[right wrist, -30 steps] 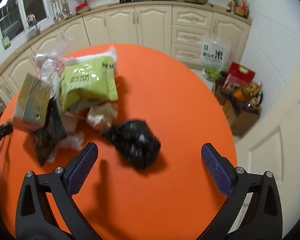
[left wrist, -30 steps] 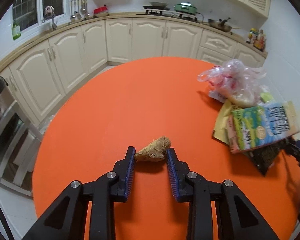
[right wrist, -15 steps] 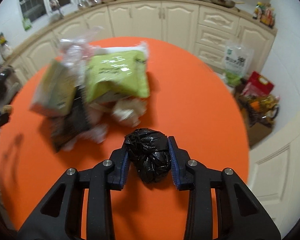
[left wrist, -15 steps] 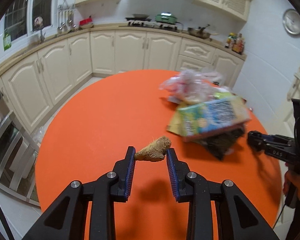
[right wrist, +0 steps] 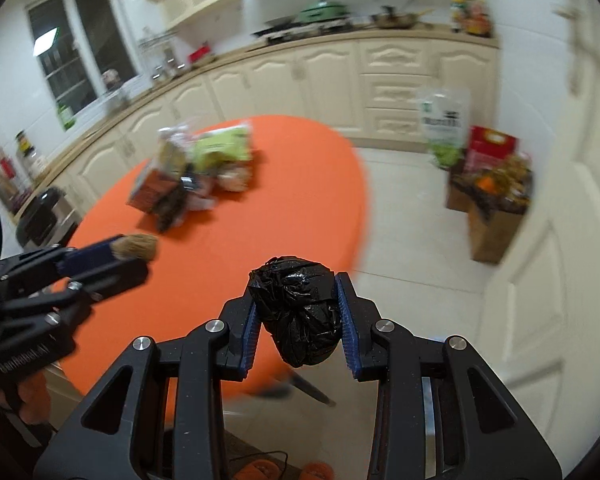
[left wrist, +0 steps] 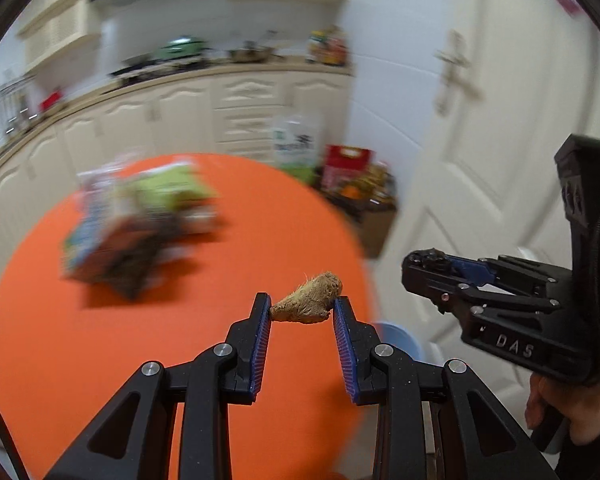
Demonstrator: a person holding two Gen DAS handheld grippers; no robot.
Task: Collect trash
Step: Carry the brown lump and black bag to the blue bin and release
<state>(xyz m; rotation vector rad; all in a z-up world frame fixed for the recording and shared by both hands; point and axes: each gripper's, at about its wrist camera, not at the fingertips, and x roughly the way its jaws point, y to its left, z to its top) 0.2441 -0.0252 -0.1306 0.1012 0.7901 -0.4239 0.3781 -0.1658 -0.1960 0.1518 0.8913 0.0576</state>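
My left gripper (left wrist: 302,307) is shut on a tan fibrous scrap (left wrist: 308,298), held above the near right edge of the round orange table (left wrist: 100,340). In the right wrist view that same scrap (right wrist: 137,246) shows at the left, in the left gripper. My right gripper (right wrist: 297,296) is shut on a crumpled black plastic bag (right wrist: 297,312), lifted past the table's edge over the tiled floor. From the left wrist view the right gripper (left wrist: 424,262) appears at the right, with a hand (left wrist: 572,412) under it.
A blurred pile of food packets and plastic bags (left wrist: 136,220) (right wrist: 196,172) lies on the table's far side. A pale blue rim (left wrist: 396,340) shows on the floor just past the table edge. Boxes and bags (right wrist: 488,184) stand by the white door.
Both grippers lifted off the table and swung right past its edge. The right gripper went from wide open around the black bag to shut on it. The left kept its scrap.
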